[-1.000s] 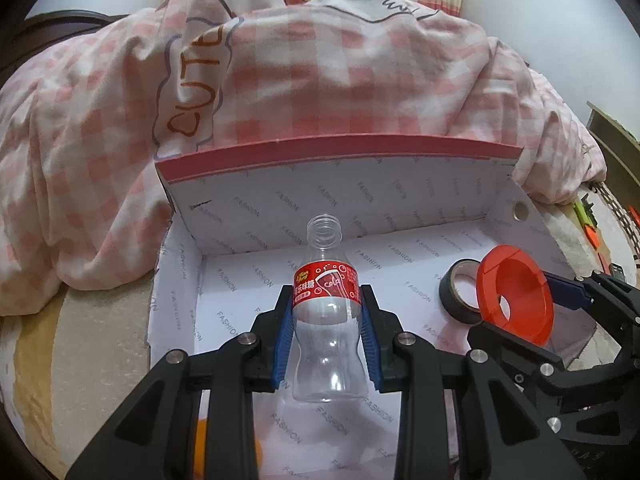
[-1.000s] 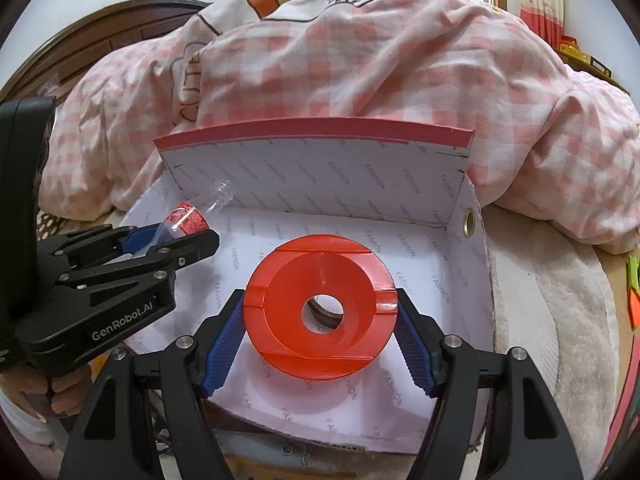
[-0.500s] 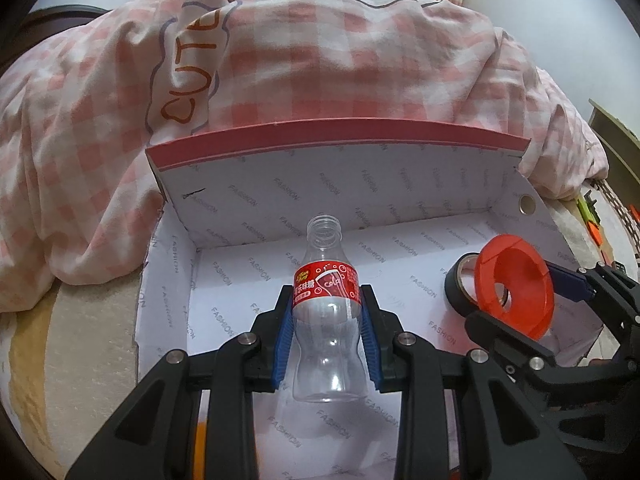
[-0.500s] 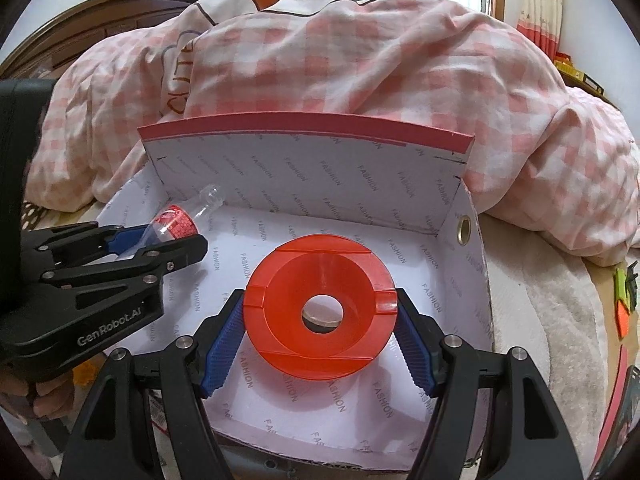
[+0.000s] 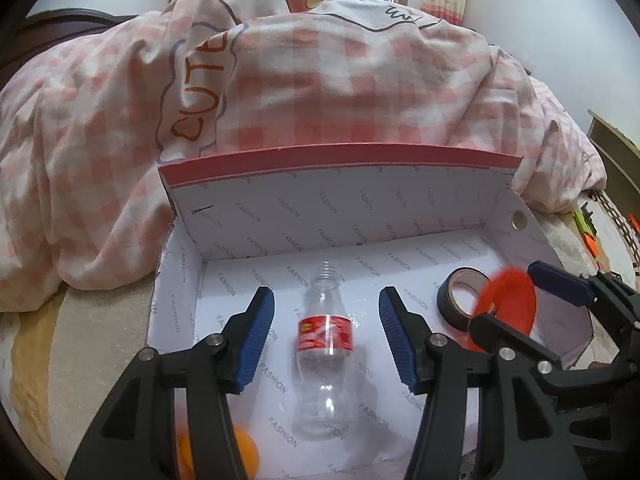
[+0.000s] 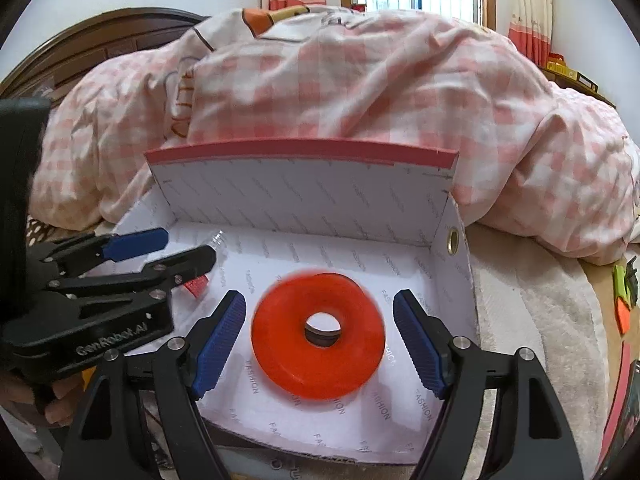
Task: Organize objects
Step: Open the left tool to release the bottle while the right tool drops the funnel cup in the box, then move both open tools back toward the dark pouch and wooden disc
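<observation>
Both claws are opening over the box [image 5: 340,204]: left claw [image 5: 326,334] released around the bottle [image 5: 325,344], right claw [image 6: 320,334] released around the blurred red ring [image 6: 318,336], tape roll [image 5: 460,300] at the bottle's 3 o'clock.

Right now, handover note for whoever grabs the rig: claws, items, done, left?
Left claw: jaws opening, pads clear of the plastic bottle, which is inside the box, neck toward the far wall.
Right claw: jaws opening, pads off the red ring; the ring is blurred, apparently dropping over the black tape roll in the box.
Done: bottle and ring released into the box; tape already there.
Left: an orange ball shows at the box's near edge, whether it is inside I cannot tell; small bright items lie outside on the right.
</observation>
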Demonstrator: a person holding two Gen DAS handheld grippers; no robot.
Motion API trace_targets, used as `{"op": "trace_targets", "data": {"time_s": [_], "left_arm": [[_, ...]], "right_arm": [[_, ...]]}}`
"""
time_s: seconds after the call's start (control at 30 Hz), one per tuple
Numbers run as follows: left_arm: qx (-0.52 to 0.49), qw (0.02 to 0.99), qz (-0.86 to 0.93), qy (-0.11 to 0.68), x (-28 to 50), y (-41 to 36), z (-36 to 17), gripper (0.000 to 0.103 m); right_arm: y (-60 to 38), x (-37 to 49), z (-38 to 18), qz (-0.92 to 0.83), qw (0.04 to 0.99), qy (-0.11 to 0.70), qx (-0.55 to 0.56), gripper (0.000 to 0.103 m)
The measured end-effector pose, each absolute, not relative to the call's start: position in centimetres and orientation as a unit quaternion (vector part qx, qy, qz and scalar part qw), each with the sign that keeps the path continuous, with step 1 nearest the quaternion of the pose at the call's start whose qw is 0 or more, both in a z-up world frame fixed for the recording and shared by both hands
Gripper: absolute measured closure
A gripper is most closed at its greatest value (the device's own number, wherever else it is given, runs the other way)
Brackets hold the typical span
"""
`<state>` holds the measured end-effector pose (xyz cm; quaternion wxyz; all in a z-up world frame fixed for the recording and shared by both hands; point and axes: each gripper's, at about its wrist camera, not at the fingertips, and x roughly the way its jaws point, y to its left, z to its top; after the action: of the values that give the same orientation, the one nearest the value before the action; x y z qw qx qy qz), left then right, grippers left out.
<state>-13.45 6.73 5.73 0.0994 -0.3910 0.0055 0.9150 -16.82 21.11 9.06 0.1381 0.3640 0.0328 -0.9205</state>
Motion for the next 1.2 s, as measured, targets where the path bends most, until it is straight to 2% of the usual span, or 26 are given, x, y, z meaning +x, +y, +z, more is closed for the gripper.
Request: {"op": "trace_targets", "data": {"time_s": [1.2], "left_arm": [[-0.379,0.111,0.919,0.009,-5.4,6.4,8.8,0.048]], "right_arm": [[22.4,-9.1,10.8,-0.917,0.156,0.0,0.367,0.025]]}}
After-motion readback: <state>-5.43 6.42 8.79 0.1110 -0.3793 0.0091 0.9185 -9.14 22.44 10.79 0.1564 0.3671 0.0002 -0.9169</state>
